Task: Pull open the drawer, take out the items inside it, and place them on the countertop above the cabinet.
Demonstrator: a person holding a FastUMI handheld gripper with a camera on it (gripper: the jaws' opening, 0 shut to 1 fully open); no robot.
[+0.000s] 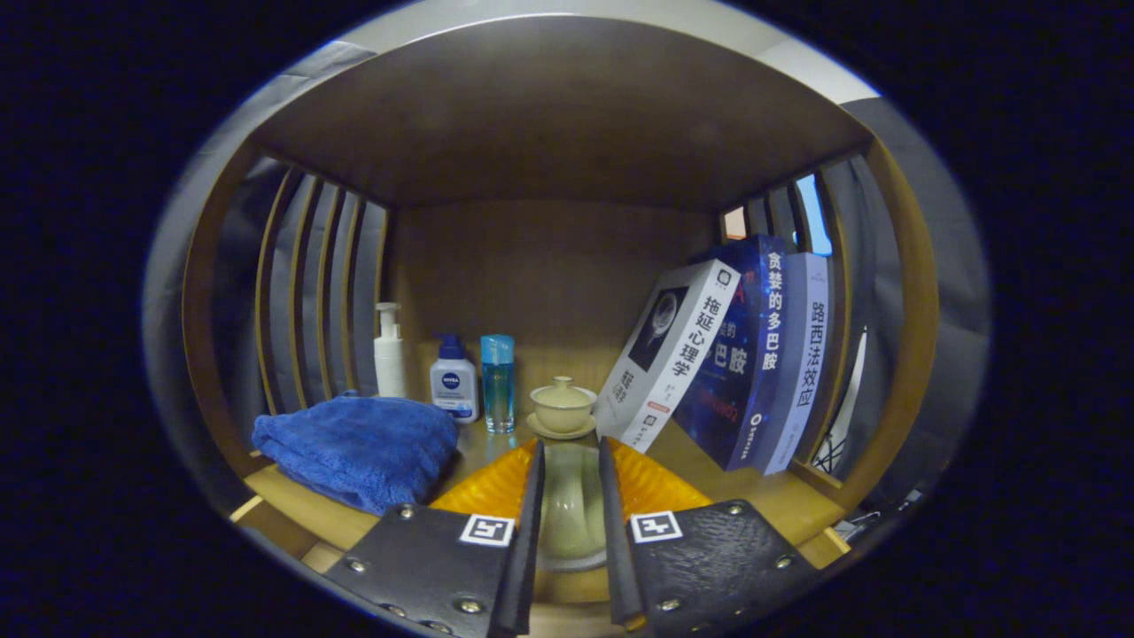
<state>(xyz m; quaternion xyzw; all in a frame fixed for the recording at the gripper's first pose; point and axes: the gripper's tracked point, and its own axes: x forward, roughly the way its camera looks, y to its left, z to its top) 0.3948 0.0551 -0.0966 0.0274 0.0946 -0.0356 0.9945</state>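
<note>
Gripper view: tongs clamped on a pale green ceramic piece, both fingers pressed to its sides, low over the wooden surface. Just beyond: lidded cup on saucer. Left: folded blue towel, pump bottles, blue glass bottle. Right: three leaning books.
</note>
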